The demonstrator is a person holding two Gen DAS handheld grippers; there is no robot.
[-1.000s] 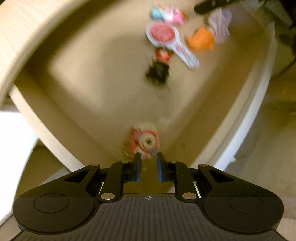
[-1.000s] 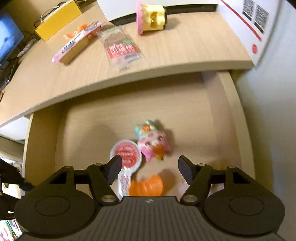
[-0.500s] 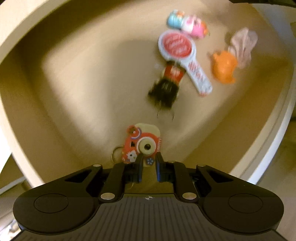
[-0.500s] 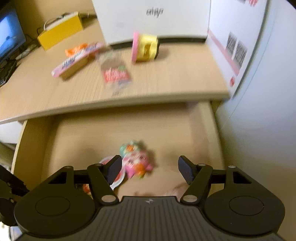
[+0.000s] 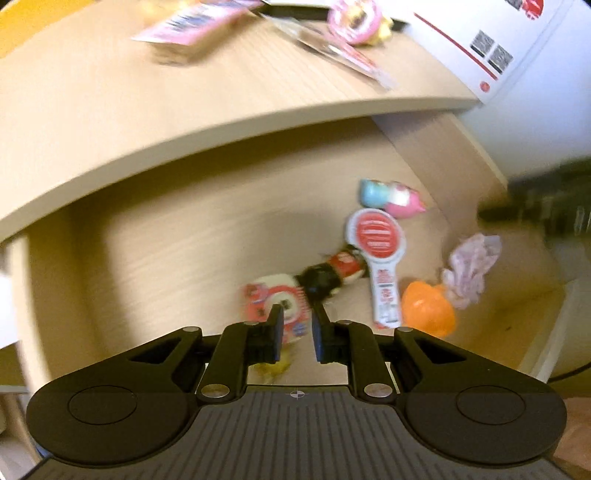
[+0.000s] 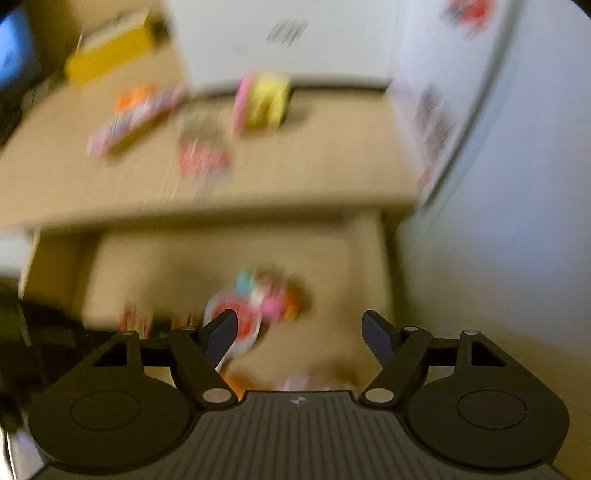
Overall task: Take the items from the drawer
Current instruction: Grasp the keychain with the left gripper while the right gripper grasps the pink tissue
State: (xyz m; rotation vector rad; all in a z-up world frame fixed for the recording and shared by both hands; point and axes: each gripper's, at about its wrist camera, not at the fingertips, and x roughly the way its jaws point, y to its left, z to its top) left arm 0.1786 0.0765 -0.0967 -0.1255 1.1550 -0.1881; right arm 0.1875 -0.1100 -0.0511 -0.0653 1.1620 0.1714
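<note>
fingers (image 5: 276, 326) of the left gripper (image 5: 296, 334) sit nearly closed around a blurred red-and-white toy (image 5: 275, 301) in the drawer (image 5: 166, 258); right gripper (image 6: 299, 338) gapes wide, holding nothing.

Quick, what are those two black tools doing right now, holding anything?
Left tool: nearly closed, round red-and-white toy at its tips; grip too blurred to confirm.
Right tool: open wide, holding nothing.

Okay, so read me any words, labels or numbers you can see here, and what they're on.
Nothing is legible.
Round red tag in the drawer: print blurred.
Side box: two QR codes, no readable text.
Back white box: dark logo, blurred.
Pink packet: blurred.
</note>
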